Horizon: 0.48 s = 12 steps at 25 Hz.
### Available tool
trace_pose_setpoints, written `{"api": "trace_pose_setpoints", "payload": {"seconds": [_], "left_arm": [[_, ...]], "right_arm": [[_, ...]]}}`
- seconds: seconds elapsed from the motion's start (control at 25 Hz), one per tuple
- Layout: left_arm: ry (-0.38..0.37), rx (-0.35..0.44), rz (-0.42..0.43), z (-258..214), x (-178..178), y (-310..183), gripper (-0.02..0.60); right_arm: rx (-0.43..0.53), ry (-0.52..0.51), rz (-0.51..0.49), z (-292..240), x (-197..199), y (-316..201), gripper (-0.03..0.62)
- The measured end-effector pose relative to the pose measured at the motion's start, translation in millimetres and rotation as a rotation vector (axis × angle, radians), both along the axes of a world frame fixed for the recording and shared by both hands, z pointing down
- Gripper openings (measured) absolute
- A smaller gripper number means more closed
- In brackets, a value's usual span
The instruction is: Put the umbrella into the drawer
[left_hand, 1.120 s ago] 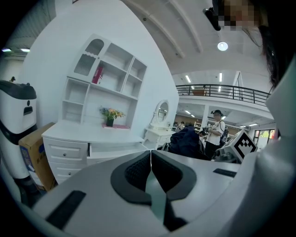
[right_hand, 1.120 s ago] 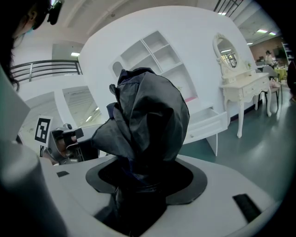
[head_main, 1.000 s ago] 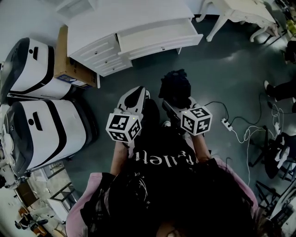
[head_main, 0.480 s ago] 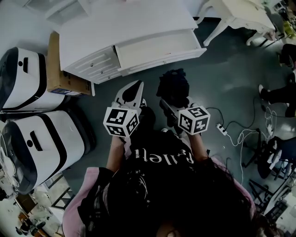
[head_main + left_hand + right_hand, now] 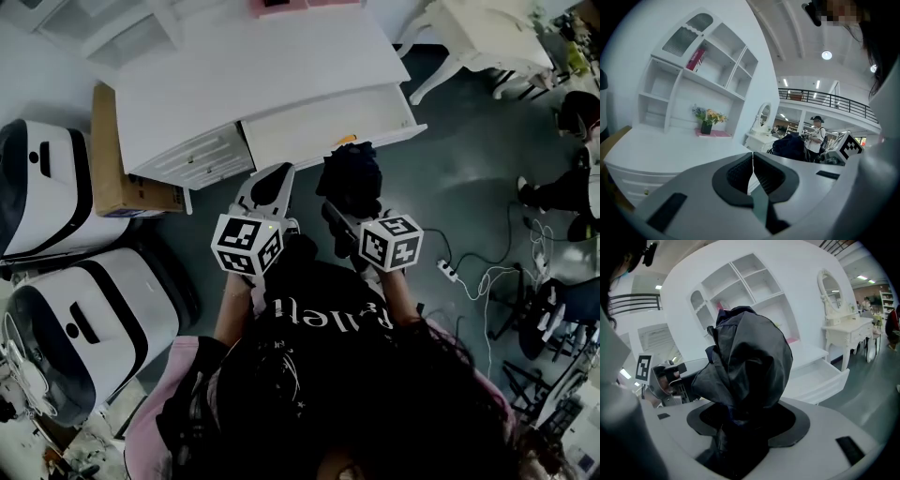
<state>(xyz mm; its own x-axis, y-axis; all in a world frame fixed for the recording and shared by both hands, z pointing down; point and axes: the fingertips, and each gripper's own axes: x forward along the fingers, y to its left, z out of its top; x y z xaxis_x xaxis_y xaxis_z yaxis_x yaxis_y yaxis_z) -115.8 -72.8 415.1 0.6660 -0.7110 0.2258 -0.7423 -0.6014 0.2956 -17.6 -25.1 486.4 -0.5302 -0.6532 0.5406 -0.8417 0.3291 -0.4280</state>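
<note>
The folded dark umbrella (image 5: 749, 357) sits pinched in your right gripper (image 5: 745, 420). Its crumpled fabric bulges up out of the jaws, which close on its lower part. From the head view, the umbrella (image 5: 350, 178) hangs above the grey floor just in front of the open drawer (image 5: 309, 131), and its far end overlaps the drawer's front edge.

Your right gripper (image 5: 339, 223) points toward that drawer. Your left gripper (image 5: 274, 184) is just beside it with its jaws pressed together and nothing between them; the left gripper view shows the pads (image 5: 740, 171) meeting along a thin line.

The drawer (image 5: 820, 376) belongs to a white desk (image 5: 253, 75) with a shelf unit on top, where a small pot of flowers (image 5: 708, 123) stands. A cardboard box (image 5: 117, 159) leans at the desk's left end, and a power strip (image 5: 448, 272) lies on the floor to your right.
</note>
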Motion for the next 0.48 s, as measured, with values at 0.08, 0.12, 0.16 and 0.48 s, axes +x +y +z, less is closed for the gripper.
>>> {"api": "trace_pose_setpoints", "payload": {"seconds": [0.08, 0.12, 0.16, 0.48], "left_arm": [[0.003, 0.007, 0.014, -1.8, -4.0, -14.0, 0.017], [0.004, 0.010, 0.022, -2.2, -5.7, -20.2, 0.017], [0.004, 0.010, 0.029, -1.9, -7.4, -25.9, 0.017], [-0.001, -0.016, 0.073, 6.1, -7.1, -54.6, 0.017]], "right_arm": [[0.001, 0.002, 0.021, -0.2, -3.0, -12.2, 0.281], [0.001, 0.002, 0.034, -0.2, -3.6, -17.7, 0.281], [0.001, 0.002, 0.049, 0.0, -4.0, -22.8, 0.281], [-0.011, -0.008, 0.129, 4.8, 3.1, -43.4, 0.281]]}}
